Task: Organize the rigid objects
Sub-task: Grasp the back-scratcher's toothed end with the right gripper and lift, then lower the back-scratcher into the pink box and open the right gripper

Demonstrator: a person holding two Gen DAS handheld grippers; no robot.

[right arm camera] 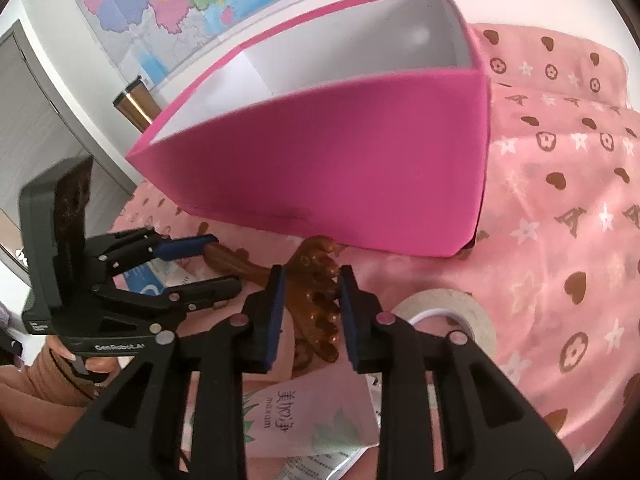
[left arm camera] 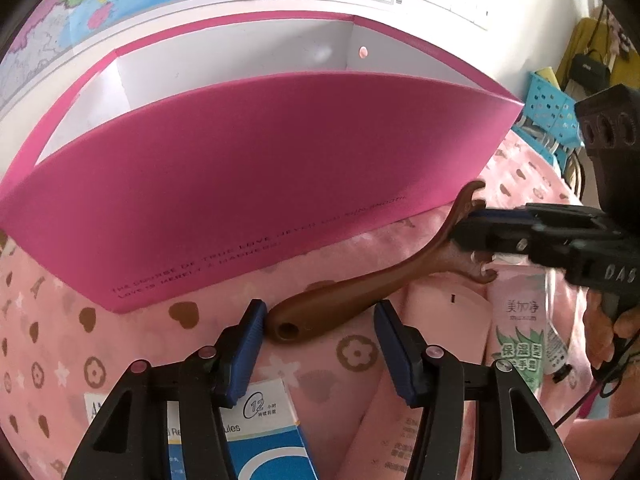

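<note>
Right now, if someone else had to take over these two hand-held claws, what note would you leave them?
Hands: the right gripper is shut on the toothed head of the brown comb. The left gripper is open, its pads either side of the comb's handle end.
Things: the comb lies on the pink cloth, just in front of the pink box. The tape roll, hand cream tube and blue medicine carton are also on the cloth.
Done: nothing is visible in the box, though its floor is hidden.
Left: probably lift the comb into the box, then the rest.
</note>
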